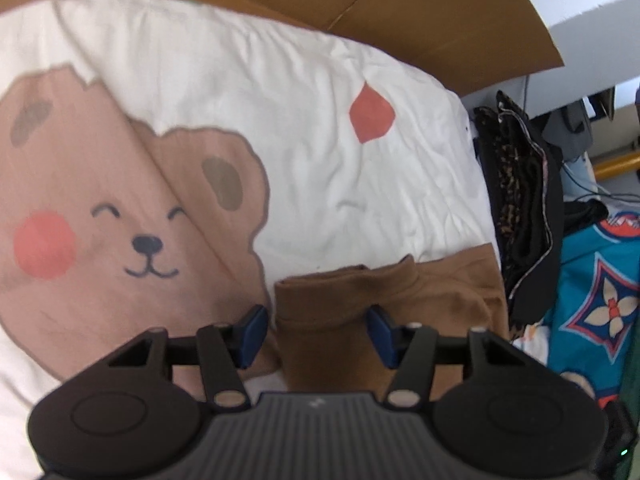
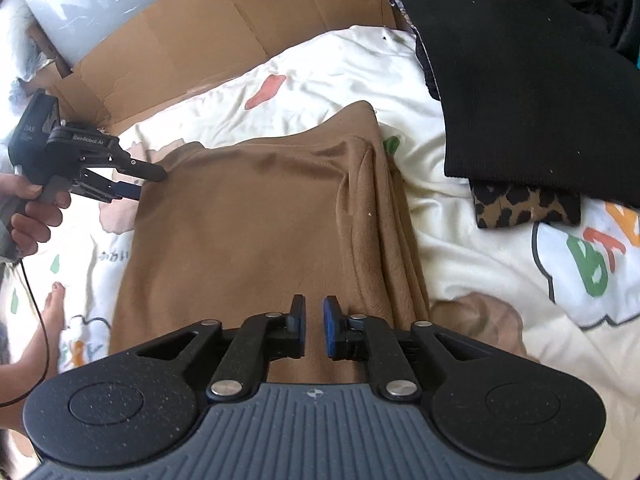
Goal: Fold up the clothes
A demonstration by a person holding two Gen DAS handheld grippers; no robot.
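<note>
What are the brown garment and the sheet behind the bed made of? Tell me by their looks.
Brown garment: soft matte knit, perhaps brushed jersey; it drapes in rounded folds with a faint nap. Brown sheet behind the bed: corrugated cardboard by its look; flat, stiff, with straight creases and a torn edge.

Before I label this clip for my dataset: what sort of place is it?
Most likely a bedroom at home, with folding done on a bed. A white bear-print bedsheet covers the surface, a stack of folded dark clothes lies beside the brown garment, and flattened cardboard lies behind.
</note>
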